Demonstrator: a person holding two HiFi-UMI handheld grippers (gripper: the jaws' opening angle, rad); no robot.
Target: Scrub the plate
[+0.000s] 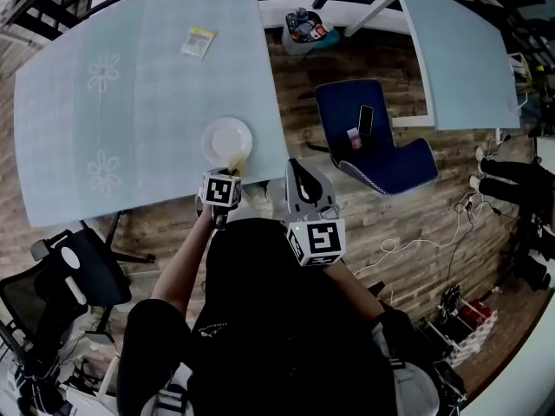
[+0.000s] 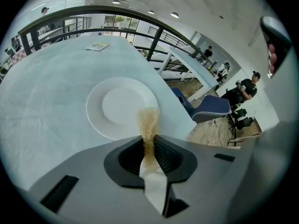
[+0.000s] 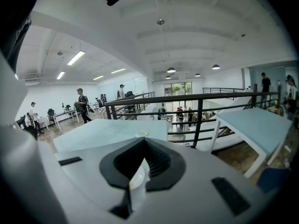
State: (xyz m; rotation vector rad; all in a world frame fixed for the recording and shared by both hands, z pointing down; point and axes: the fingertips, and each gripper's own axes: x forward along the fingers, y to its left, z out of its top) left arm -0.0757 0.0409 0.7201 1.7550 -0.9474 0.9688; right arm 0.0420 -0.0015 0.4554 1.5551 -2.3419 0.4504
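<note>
In the head view we see the white plate lying flat on the pale blue table, close to the near edge and not far from the near right corner. The left claw points at the plate from the person's side. A tan scouring pad sticks out of it and reaches the near rim of the plate. The right claw is held beside the table corner, apart from the plate. A small yellow packet lies far back on the table.

In the left gripper view the left claw is closed tightly on the scouring pad. The free end of the pad stands over the near rim of the plate. We cannot tell if it presses on the rim or only hangs above it.

In the right gripper view the right claw has its jaws together with nothing gripped between them. It looks over the table toward a railing.

We judge that the scrubbing is only at its start, with the pad arriving at the rim. The next move probably calls for pressing the pad down and rubbing it over the plate surface. Since the plate is light and near the edge, the right claw may need to steady the plate so it does not slide.
</note>
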